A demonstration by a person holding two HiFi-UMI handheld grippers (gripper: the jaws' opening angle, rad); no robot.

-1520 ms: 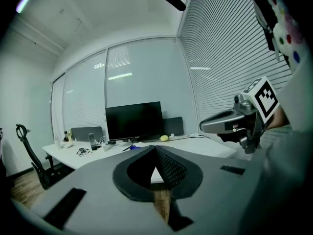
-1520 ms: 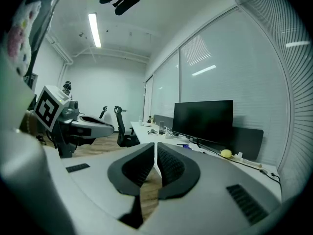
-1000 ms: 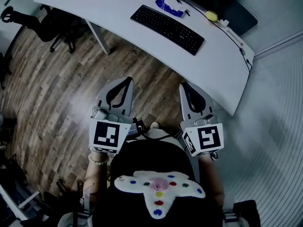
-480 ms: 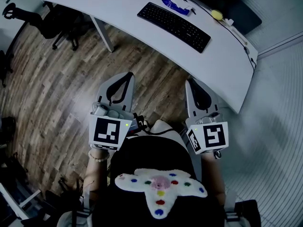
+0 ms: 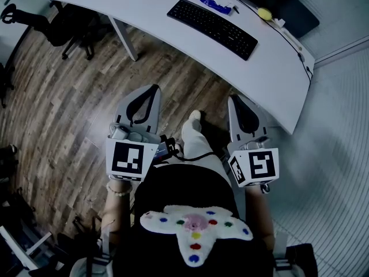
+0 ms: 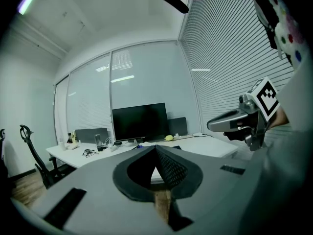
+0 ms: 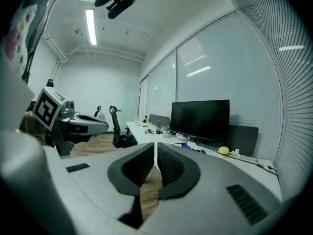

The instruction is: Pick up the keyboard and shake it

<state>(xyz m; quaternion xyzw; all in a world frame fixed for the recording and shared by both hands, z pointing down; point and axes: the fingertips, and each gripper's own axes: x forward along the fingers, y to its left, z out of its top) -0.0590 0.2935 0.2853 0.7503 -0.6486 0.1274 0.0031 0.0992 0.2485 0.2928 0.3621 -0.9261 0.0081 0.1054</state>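
While open wood floor (image 5: pixel 75 97) spreads off left, the left gripper (image 5: pixel 153 89) sits pressed shut, empty, short of the desk (image 5: pixel 144 13) edge; the keyboard (image 5: pixel 212 21) lies on the desk well beyond, and the right gripper (image 5: pixel 234 99), also shut empty, hangs near that edge.

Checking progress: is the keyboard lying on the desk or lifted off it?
Lying on the desk. The keyboard rests flat on it; left tongs and right tongs are shut, empty, short of it.

Left tool (image 5: pixel 145 100) closed and empty, right tool (image 5: pixel 238 108) likewise, held level
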